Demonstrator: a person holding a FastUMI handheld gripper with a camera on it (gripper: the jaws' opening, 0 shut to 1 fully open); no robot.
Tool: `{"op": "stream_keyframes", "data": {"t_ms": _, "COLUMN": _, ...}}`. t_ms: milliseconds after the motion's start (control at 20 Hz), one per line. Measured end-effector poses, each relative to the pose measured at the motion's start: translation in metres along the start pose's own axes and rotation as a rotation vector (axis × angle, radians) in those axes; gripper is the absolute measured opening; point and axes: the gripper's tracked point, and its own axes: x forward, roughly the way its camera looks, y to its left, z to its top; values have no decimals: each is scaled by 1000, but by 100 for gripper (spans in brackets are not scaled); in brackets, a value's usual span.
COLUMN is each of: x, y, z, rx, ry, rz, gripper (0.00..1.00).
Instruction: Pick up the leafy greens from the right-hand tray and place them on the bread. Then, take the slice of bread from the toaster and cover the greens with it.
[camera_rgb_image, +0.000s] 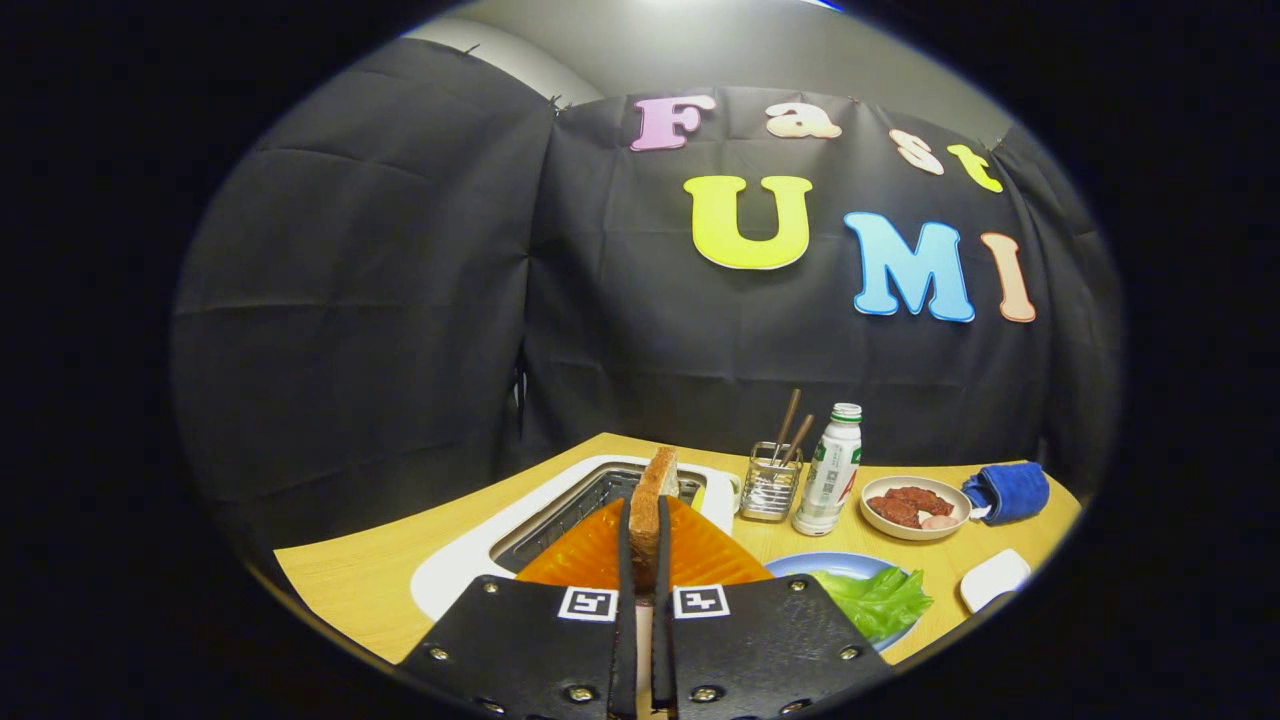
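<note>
the gripper is clenched on the slice of bread, both fingers pressing its faces, holding it upright over the toaster slot. by my reading the second step is in hand: the slice must be carried over to the plate and laid flat on the leafy greens. the bread looks browned, with a darker crust edge.
</note>
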Motion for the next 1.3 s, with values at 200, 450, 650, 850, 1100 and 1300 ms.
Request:
{"op": "stream_keyframes", "data": {"t_ms": 200, "x": 0, "y": 2, "z": 2, "rx": -7, "ry": -5, "rz": 31, "gripper": 2}}
{"op": "stream_keyframes", "data": {"t_ms": 450, "x": -11, "y": 0, "z": 31, "rx": -6, "ry": -85, "rz": 29, "gripper": 2}}
{"op": "stream_keyframes", "data": {"t_ms": 650, "x": -26, "y": -6, "z": 65, "rx": 36, "ry": -163, "rz": 51, "gripper": 2}}
{"op": "stream_keyframes", "data": {"t_ms": 850, "x": -45, "y": -24, "z": 94, "rx": 73, "ry": -210, "rz": 57, "gripper": 1}}
{"op": "stream_keyframes", "data": {"t_ms": 1100, "x": -61, "y": -53, "z": 96, "rx": 73, "ry": -217, "rz": 30, "gripper": 1}}
{"op": "stream_keyframes", "data": {"t_ms": 1300, "x": -66, "y": -79, "z": 85, "rx": 64, "ry": -200, "rz": -4, "gripper": 1}}
